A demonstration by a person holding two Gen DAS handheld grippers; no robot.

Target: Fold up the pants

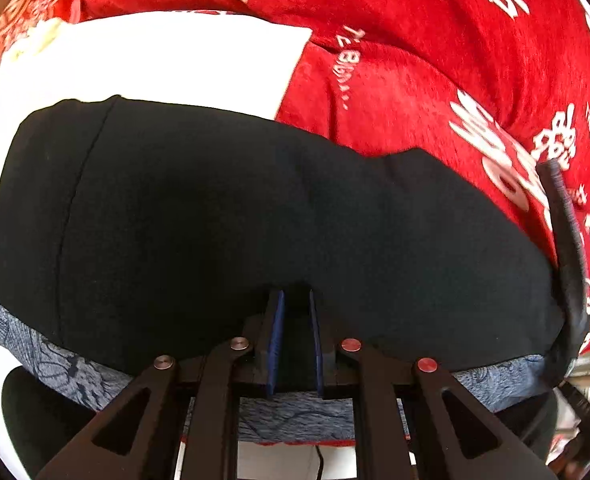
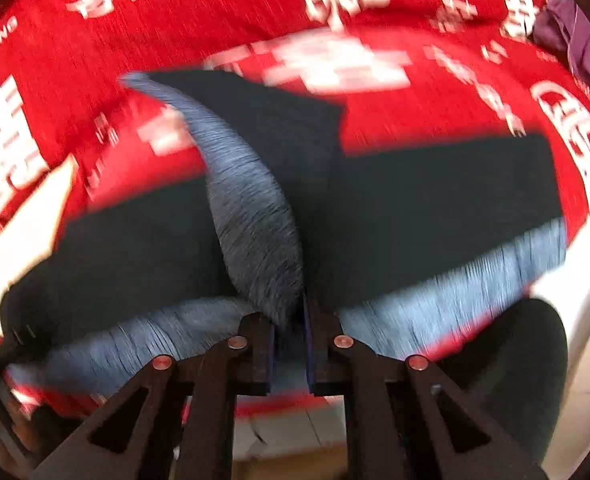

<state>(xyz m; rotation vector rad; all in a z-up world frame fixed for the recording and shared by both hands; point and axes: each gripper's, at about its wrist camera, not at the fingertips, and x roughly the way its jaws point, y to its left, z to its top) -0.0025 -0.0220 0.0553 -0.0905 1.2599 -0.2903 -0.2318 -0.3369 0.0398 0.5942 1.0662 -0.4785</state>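
Note:
Black pants (image 1: 215, 216) lie across a red blanket with white lettering (image 1: 415, 40). A blue-grey patterned band (image 1: 55, 352) runs along their near edge. My left gripper (image 1: 297, 300) is shut on the near edge of the pants, the black cloth pinched between the blue pads (image 1: 275, 336). In the blurred right wrist view, my right gripper (image 2: 291, 320) is shut on the pants (image 2: 435, 208), and a lifted flap (image 2: 251, 208) showing the blue-grey inner side rises from the jaws.
A white cloth (image 1: 155, 64) lies on the blanket beyond the pants. A purple cloth (image 2: 575, 40) sits at the far right. The other gripper's dark finger (image 1: 567, 240) shows at the pants' right end. The blanket's near edge (image 2: 287, 400) hangs over a pale floor.

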